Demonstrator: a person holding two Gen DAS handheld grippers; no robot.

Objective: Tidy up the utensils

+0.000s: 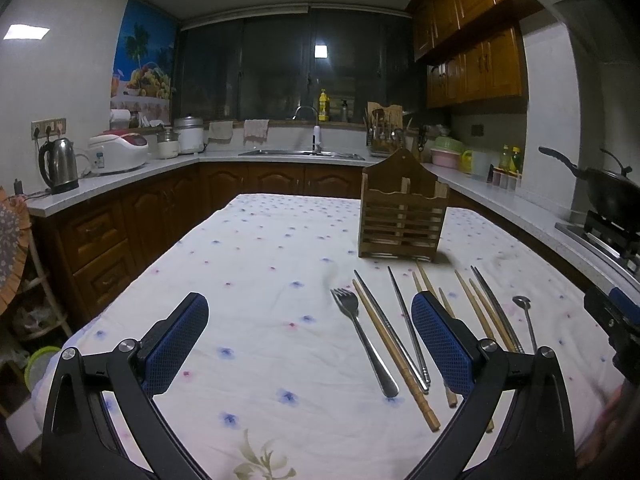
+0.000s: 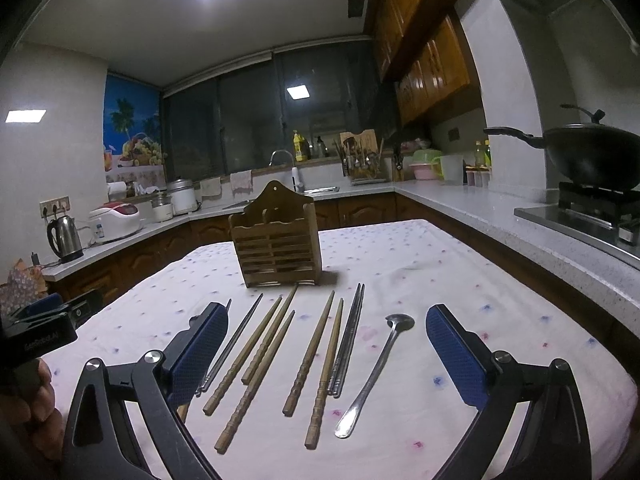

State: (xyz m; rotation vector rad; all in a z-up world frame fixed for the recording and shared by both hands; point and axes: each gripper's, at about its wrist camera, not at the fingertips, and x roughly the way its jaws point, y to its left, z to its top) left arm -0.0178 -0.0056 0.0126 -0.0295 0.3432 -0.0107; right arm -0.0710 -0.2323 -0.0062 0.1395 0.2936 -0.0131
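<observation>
A slatted wooden utensil holder (image 1: 403, 216) (image 2: 276, 236) stands empty-looking at the far middle of the cloth-covered table (image 1: 256, 264). In front of it lie a metal fork (image 1: 362, 338), several wooden chopsticks (image 2: 256, 348) (image 1: 394, 350), metal chopsticks (image 2: 348, 340) (image 1: 408, 320) and a metal spoon (image 2: 378, 364) (image 1: 527, 318). My left gripper (image 1: 308, 332) is open above the table, left of most utensils, with the fork between its fingers' lines. My right gripper (image 2: 326, 344) is open, hovering over the chopsticks and spoon, holding nothing.
Kitchen counters wrap around the table: a kettle (image 1: 59, 165) and rice cooker (image 1: 119, 152) on the left, a sink (image 1: 302, 154) at the back, a black wok (image 2: 592, 156) on a stove at the right. A hand (image 2: 38, 412) shows at the lower left.
</observation>
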